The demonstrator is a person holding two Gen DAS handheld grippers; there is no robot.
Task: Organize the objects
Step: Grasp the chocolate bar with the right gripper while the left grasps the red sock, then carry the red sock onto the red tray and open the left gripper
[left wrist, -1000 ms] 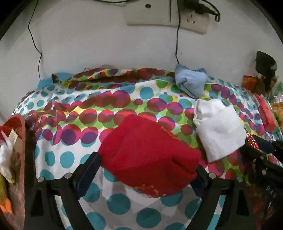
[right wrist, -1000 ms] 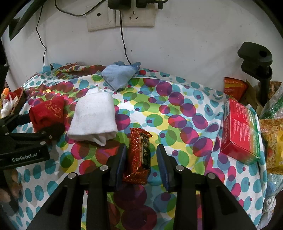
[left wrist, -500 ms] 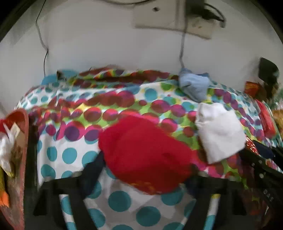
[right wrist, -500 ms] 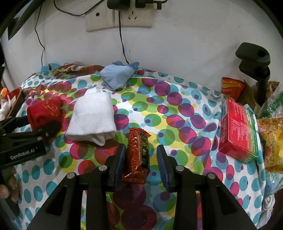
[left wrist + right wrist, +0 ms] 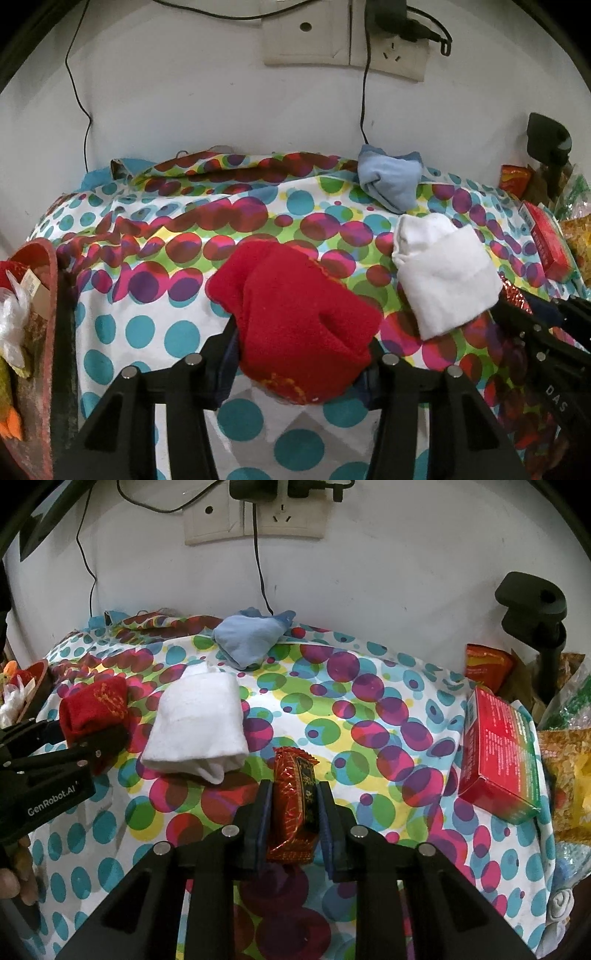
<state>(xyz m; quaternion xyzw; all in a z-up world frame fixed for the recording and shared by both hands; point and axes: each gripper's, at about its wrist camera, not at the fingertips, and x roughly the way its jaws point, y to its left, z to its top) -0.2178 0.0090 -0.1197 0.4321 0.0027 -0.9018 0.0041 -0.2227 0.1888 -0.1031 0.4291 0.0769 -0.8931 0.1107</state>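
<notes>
On the polka-dot desk (image 5: pixel 155 332), the left tongs (image 5: pixel 301 360), wide apart a second ago, are closing around the rolled red fleece sock (image 5: pixel 295 317); the right tongs (image 5: pixel 295 812) now clench the red foil snack bar (image 5: pixel 295 805), both ready for sorting.

Red sock (image 5: pixel 295 314), white sock (image 5: pixel 443 273), pale-blue sock (image 5: pixel 391 181), multicoloured polka-dot cloth (image 5: pixel 147 332).
</notes>
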